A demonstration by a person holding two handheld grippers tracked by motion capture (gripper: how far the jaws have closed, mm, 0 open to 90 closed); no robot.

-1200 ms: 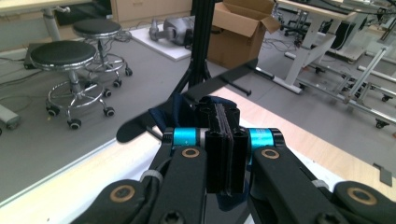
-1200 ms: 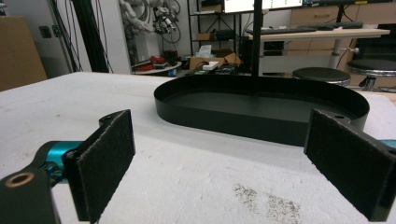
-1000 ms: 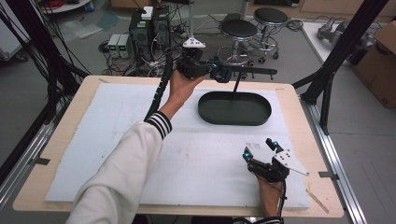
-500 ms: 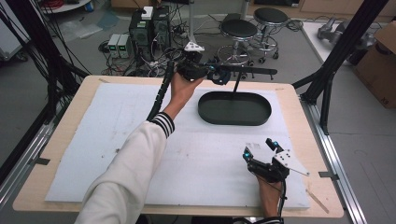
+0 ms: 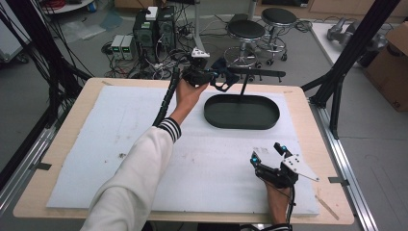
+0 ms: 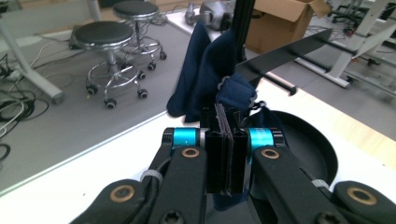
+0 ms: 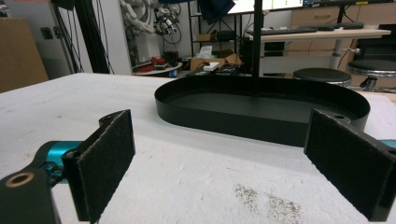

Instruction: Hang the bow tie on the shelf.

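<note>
Left gripper (image 5: 226,79): held at upper centre of the high view, above the far edge of the table; jaws pressed together on a dark navy cloth (image 6: 212,70). In the left gripper view the cloth bunches up from the clamped black pads (image 6: 226,149) and drapes against the thin black horizontal bar (image 6: 285,53) of a stand. Black oval metal tray (image 5: 240,122): lies on the white foam mat (image 5: 96,144), right of centre in the high view, just below and right of the left gripper; a slim black upright post (image 5: 244,84) rises from it to carry the bar. Right gripper (image 5: 268,155): rests low at lower right of the high view on the mat, near the table's front edge, well apart from the tray; jaws spread wide with nothing between them, the tray's wall (image 7: 224,119) seen ahead between the two felt-faced pads (image 7: 105,156). Light wooden table (image 5: 308,108): bears the mat. Two round black stools (image 5: 262,24): on the floor, top of frame.
</note>
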